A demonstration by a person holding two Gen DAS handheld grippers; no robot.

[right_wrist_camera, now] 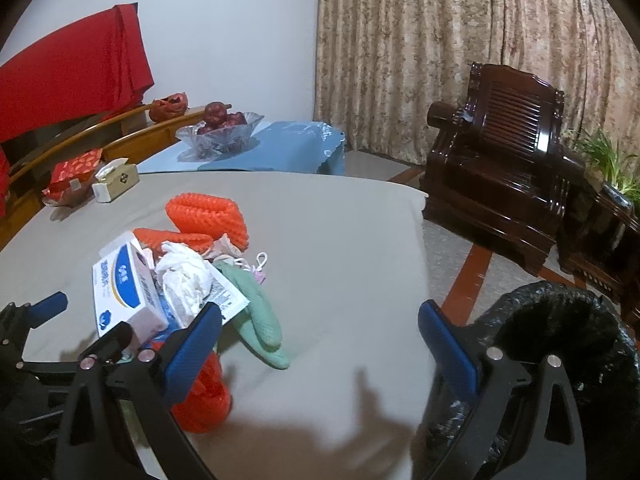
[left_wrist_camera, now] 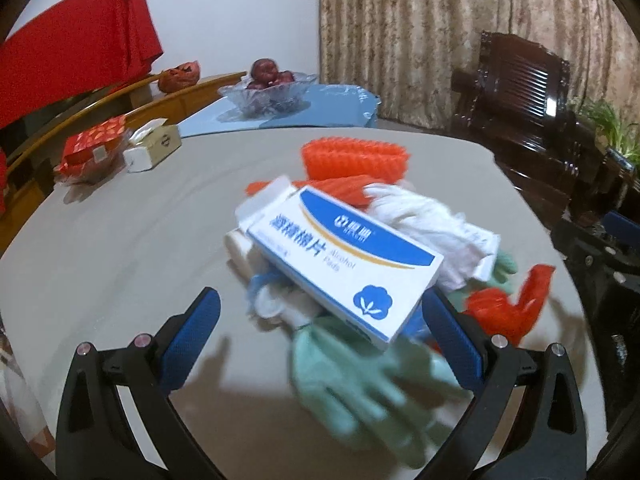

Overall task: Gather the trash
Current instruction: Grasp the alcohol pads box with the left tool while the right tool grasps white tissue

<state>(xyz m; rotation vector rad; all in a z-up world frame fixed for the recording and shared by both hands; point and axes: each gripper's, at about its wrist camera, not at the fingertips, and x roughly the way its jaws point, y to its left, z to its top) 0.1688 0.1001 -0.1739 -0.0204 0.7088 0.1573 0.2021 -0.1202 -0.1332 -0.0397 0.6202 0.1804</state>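
Left claw (left_wrist_camera: 320,332) gapes apart at the near end of my white-and-blue cardboard alcohol-pad box (left_wrist_camera: 340,264), gripping nothing. Right claw (right_wrist_camera: 320,340) spreads wide over bare grey tabletop (right_wrist_camera: 340,240), black bag-lined bin (right_wrist_camera: 560,332) at its right.

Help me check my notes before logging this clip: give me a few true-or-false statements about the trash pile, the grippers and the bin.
1. The alcohol pads box lies on top of the trash pile. True.
2. The left gripper is shut on the green glove. False: its jaws stand open, with the box and glove between them.
3. The right gripper holds nothing. True.
4. The black-lined bin stands in the middle of the table. False: it is off the table's edge, beside the right gripper.
5. The glass bowl holds green apples. False: the fruit is dark red.
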